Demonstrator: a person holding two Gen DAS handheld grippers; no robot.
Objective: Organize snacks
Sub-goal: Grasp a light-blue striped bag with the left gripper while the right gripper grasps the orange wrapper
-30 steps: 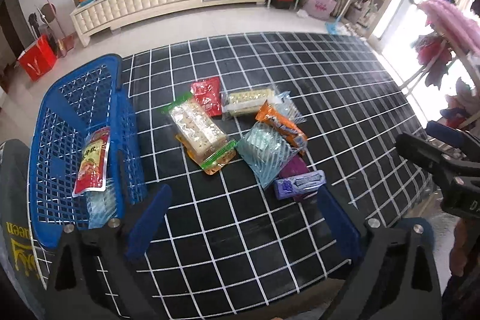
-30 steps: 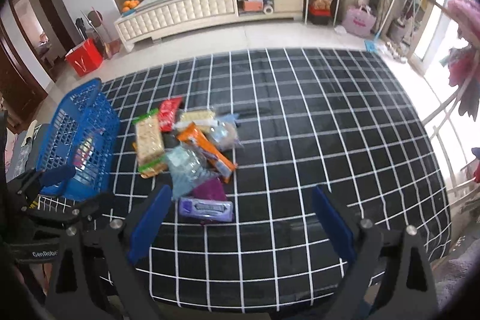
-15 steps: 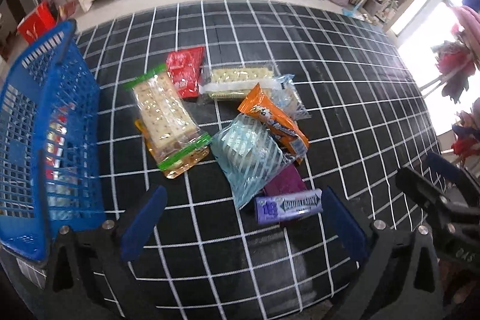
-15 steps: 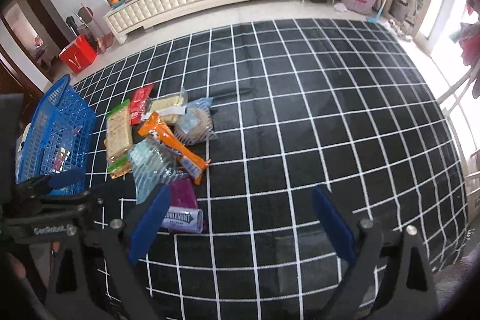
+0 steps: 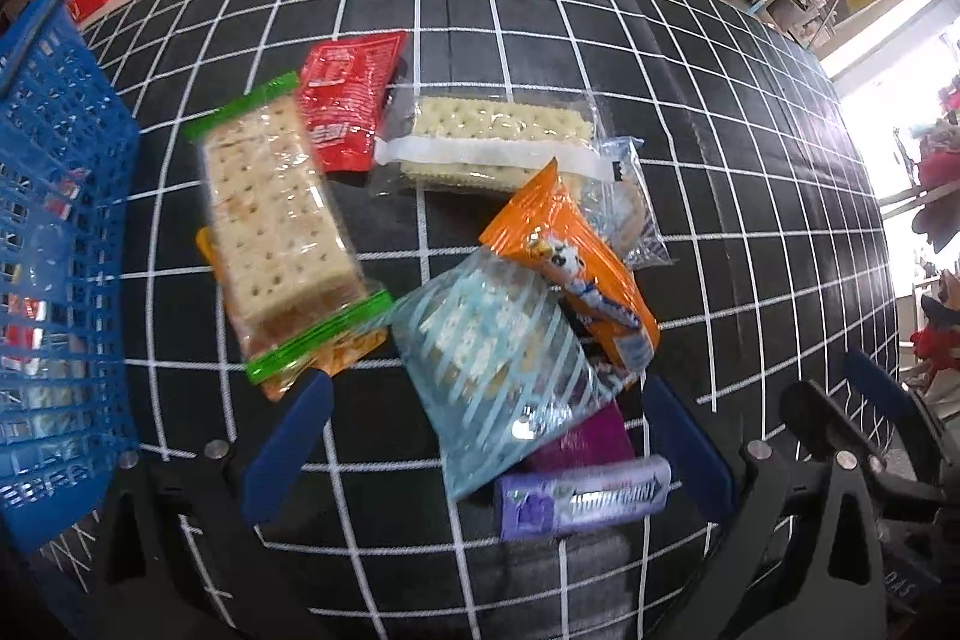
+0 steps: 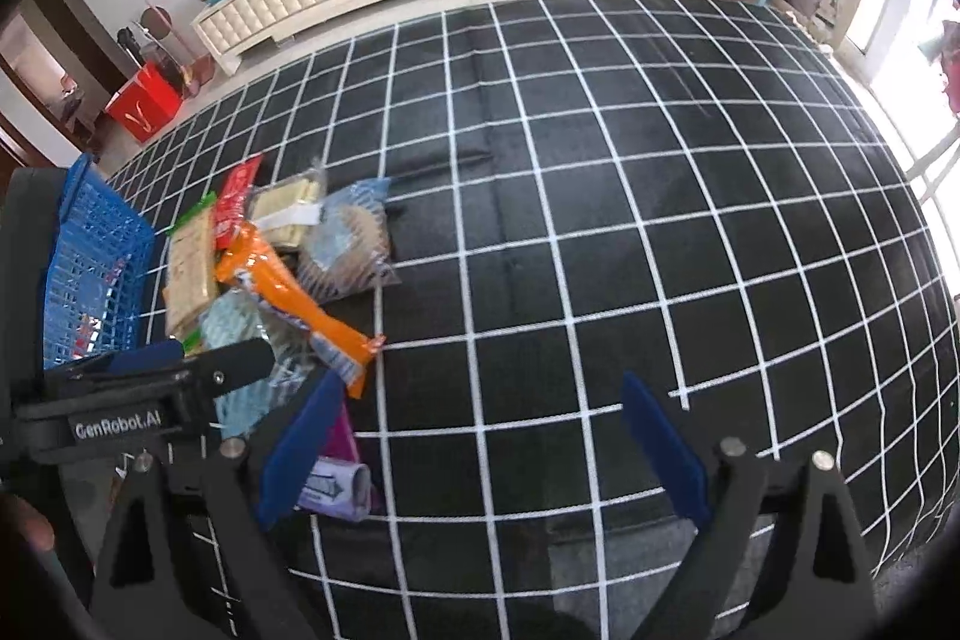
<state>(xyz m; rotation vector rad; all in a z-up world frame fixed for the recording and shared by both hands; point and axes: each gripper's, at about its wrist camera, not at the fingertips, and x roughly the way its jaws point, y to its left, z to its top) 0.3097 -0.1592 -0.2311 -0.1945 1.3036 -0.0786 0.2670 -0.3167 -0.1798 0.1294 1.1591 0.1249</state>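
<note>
Snack pile on the black grid mat (image 5: 750, 172): light-blue striped packet (image 5: 492, 370) and purple gum pack (image 5: 585, 499) between the left gripper (image 5: 489, 451) jaws, apart. Blue basket (image 5: 54, 232) beyond the left jaw. Right gripper (image 6: 480, 451) jaws apart, empty, snacks off left.

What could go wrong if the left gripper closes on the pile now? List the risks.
1. The left gripper is open over overlapping packs: the blue striped pack lies on the purple gum pack and against the orange pack, so it may pinch two at once.
2. A crinkly wrapper may slip from the fingers on the way to the blue basket.
</note>
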